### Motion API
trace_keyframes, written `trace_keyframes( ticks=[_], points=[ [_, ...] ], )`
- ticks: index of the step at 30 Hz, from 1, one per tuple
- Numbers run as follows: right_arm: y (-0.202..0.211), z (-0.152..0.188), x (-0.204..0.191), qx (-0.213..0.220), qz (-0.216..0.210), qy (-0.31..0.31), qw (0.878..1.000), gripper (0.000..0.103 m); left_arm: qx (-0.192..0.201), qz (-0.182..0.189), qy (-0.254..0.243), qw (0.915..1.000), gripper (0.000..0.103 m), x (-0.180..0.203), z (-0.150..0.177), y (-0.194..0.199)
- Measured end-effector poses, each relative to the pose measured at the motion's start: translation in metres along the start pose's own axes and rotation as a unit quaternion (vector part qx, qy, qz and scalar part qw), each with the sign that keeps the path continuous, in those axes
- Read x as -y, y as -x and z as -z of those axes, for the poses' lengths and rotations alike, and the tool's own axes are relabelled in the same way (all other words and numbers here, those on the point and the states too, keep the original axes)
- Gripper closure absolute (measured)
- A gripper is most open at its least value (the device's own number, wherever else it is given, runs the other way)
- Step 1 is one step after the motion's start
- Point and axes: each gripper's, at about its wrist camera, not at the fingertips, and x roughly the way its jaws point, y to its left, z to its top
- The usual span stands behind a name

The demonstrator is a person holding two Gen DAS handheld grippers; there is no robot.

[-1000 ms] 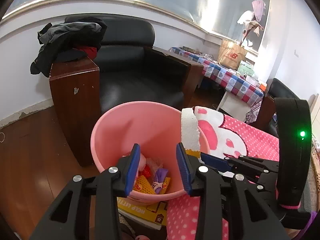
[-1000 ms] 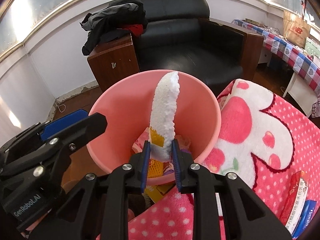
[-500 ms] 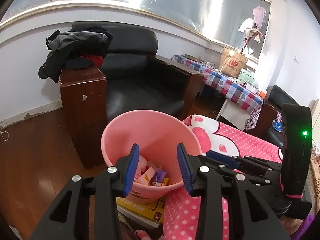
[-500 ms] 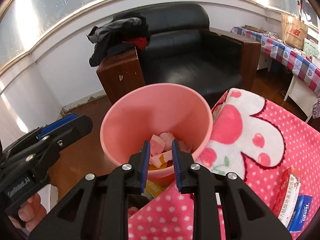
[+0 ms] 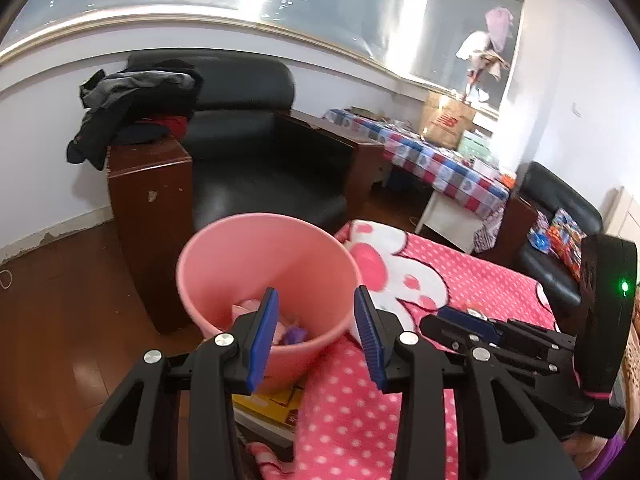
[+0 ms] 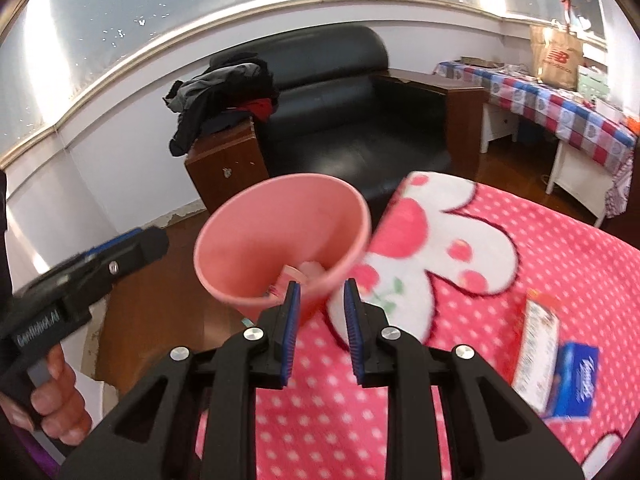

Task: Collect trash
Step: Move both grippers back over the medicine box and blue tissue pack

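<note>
Where lettering shows, left gripper (image 6: 120,258) reads "GenRobot.AI", paper bag (image 6: 556,56) unreadable

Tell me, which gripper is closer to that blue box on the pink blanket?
Right. The right gripper hovers over the blanket, with the blue box just to its right. The left gripper is farther off, left of the pink bucket.

Ahead of your right fingers (image 6: 293,312) the pink bin (image 6: 280,236) blurs; its trash (image 5: 256,308) past your left fingers (image 5: 264,332) stays unidentifiable, half hidden
</note>
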Motion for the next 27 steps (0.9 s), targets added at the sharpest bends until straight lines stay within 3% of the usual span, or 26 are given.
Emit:
trace_keyframes(
  ticks=[18,22,27],
  points=[
    [0.062,0.059,0.085,0.019,0.096,-0.066,0.993,0.080,-0.061,0.070,-0.062,0.9938,0.065,0.101,0.036,-0.026],
    [0.072,0.066,0.104,0.026,0.109,-0.086,0.990,0.080,-0.068,0.078,-0.076,0.9917,0.054,0.118,0.040,-0.029],
    [0.083,0.073,0.125,0.033,0.126,-0.105,0.986,0.080,-0.077,0.088,-0.094,0.9886,0.053,0.140,0.043,-0.036]
  ],
)
